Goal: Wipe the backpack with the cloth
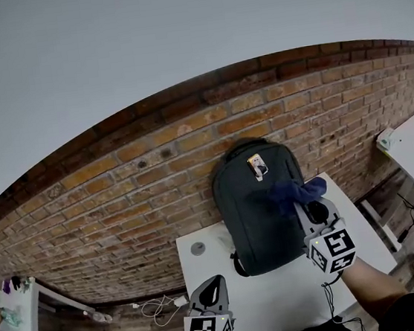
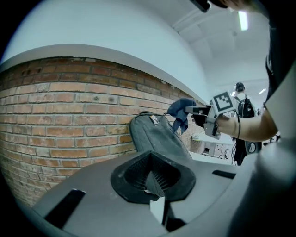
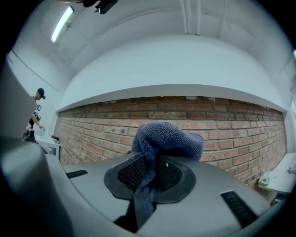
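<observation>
A dark grey fabric backpack (image 1: 256, 215) stands on end on the white worktop (image 1: 290, 297). Its long axis runs up the red brick wall (image 1: 121, 194) behind it, handle end uppermost. The right gripper (image 1: 307, 203), pinching a crumpled blue terry cloth (image 1: 292, 190), holds it at the pack's upper right side. The left gripper (image 1: 216, 282), jaws pressed together on nothing, hangs over the worktop's front, apart from the pack.

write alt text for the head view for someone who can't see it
The right claw grips a dark blue cloth at the upper part of a dark backpack. The backpack stands on a white table, leaning against a brick wall. The left claw hangs low over the table's near edge, away from the backpack.
</observation>
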